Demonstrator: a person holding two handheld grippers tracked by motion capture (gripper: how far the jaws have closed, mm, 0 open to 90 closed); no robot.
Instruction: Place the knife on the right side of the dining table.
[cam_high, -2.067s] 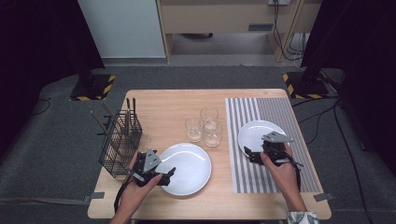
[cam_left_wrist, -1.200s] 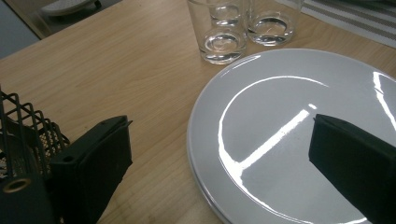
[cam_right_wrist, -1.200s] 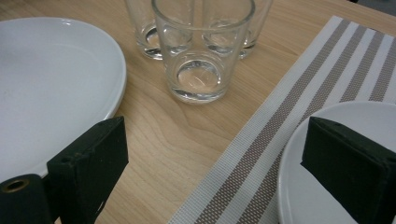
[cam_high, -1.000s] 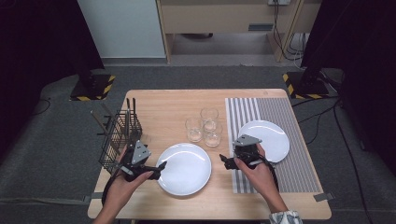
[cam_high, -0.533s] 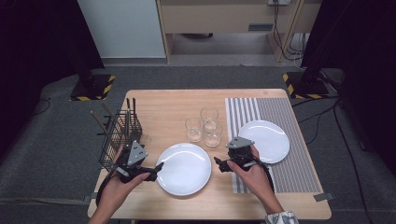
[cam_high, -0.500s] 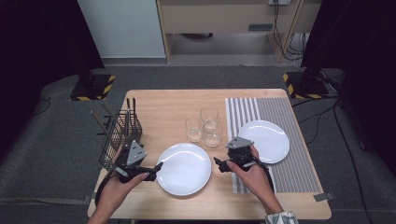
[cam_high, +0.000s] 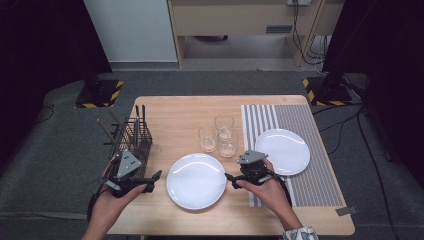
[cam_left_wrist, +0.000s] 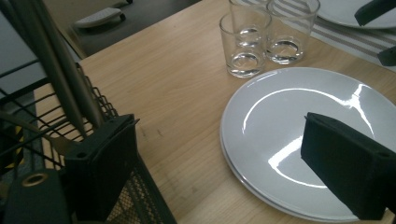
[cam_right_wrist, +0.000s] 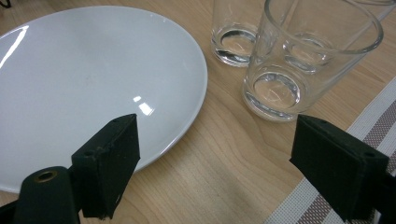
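Wire basket (cam_high: 131, 137) with utensils stands at the left edge of the wooden surface (cam_high: 175, 112). Left hand-held gripper (cam_high: 150, 179) sits just in front of the basket, jaws apart, pointing right at the near white plate (cam_high: 196, 181); in the left gripper view one jaw is beside the basket mesh (cam_left_wrist: 140, 196) and the other hangs over the plate's rim (cam_left_wrist: 261, 140), not clamped on it. Plate lies flat on bare wood at front center. Three empty glasses (cam_high: 220, 136) cluster just behind the plate, upright, close together. Right hand-held gripper (cam_high: 232, 181) is at the plate's right edge, jaws spread wide, one over the plate rim (cam_right_wrist: 140, 93) and one near the striped mat (cam_right_wrist: 373, 126). Second white plate (cam_high: 282, 151) rests on the striped mat (cam_high: 305, 120) at right.
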